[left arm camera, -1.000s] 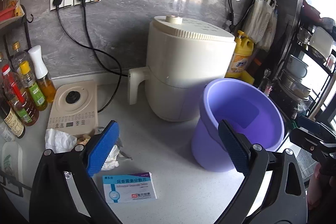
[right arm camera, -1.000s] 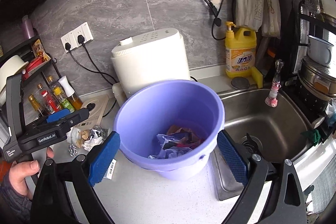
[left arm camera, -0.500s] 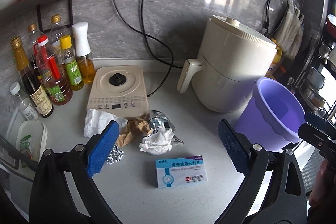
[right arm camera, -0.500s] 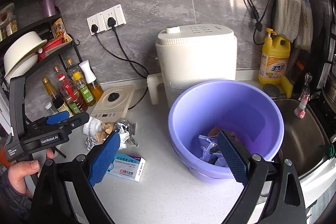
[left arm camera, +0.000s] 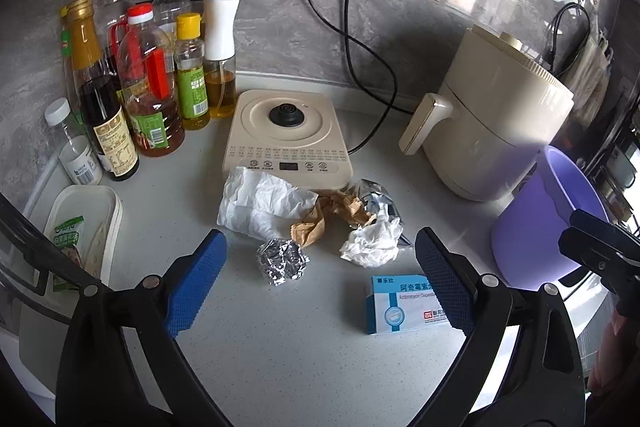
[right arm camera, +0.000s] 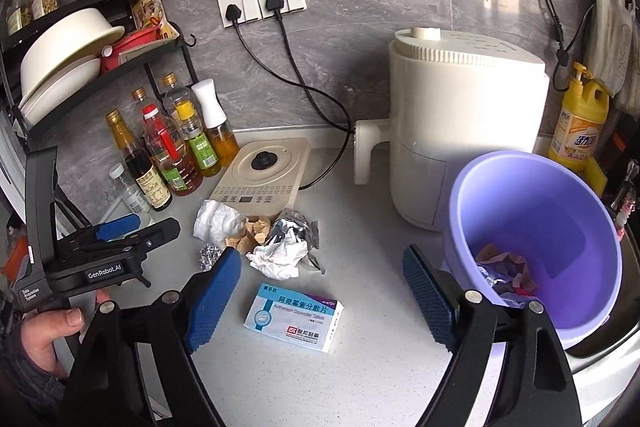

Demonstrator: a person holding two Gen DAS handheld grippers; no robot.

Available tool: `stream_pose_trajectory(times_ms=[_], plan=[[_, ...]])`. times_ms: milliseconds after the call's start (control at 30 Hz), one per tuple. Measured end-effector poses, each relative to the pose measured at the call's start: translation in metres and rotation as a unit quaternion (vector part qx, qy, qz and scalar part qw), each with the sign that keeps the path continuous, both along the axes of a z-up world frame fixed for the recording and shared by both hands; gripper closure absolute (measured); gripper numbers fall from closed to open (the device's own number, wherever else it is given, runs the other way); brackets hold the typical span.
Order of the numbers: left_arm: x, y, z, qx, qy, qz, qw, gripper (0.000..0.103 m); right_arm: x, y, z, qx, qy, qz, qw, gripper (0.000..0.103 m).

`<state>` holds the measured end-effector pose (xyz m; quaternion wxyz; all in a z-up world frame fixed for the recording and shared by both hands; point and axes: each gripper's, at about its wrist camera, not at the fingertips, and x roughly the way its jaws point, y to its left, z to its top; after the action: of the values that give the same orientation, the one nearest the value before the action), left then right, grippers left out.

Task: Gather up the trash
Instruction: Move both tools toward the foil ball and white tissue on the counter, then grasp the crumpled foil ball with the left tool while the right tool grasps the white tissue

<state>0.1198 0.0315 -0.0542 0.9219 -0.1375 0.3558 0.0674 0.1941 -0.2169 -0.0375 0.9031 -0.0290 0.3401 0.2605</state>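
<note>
A pile of trash lies on the counter in front of a cream hot plate [left arm camera: 286, 137]: white tissue [left arm camera: 260, 205], brown paper [left arm camera: 334, 215], a foil ball [left arm camera: 282, 261], a crumpled white napkin [left arm camera: 372, 243] and a blue-white medicine box [left arm camera: 402, 303]. The box [right arm camera: 294, 315] and napkin [right arm camera: 280, 255] also show in the right wrist view. A purple bucket [right arm camera: 536, 239] with trash inside stands at the right. My left gripper [left arm camera: 320, 283] is open above the foil ball and napkin. My right gripper [right arm camera: 320, 301] is open above the box.
Oil and sauce bottles [left arm camera: 148, 87] stand at the back left. A cream air fryer [right arm camera: 460, 131] sits behind the bucket, its cords running to wall sockets [right arm camera: 260, 1]. A white tray [left arm camera: 80, 227] lies at the left. A yellow detergent bottle [right arm camera: 578, 123] stands by the sink.
Both grippers have swung left from the bucket toward the trash pile and moved closer to it. Both stay open and empty.
</note>
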Motion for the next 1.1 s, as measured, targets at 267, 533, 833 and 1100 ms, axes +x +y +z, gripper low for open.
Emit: stream_pose_trajectory(times_ms=[267, 533, 833, 1100], plan=[[0.004, 0.021, -0.026, -0.022, 0.029, -0.003, 0.9993, 0.010, 0.016, 0.034, -0.024, -0.009, 0.044, 0.020, 0.999, 0.040], [0.030, 0.029, -0.052, -0.032, 0.061, -0.019, 0.9975, 0.023, 0.034, 0.062, -0.042, -0.028, 0.072, 0.036, 0.996, 0.047], [0.068, 0.028, -0.094, -0.046, 0.109, -0.032, 0.9924, 0.030, 0.066, 0.090, -0.079, -0.060, 0.125, 0.058, 0.989, 0.051], [0.078, 0.037, -0.113, -0.069, 0.132, -0.033, 0.9882, 0.049, 0.092, 0.116, -0.112, -0.091, 0.155, 0.077, 0.981, 0.051]])
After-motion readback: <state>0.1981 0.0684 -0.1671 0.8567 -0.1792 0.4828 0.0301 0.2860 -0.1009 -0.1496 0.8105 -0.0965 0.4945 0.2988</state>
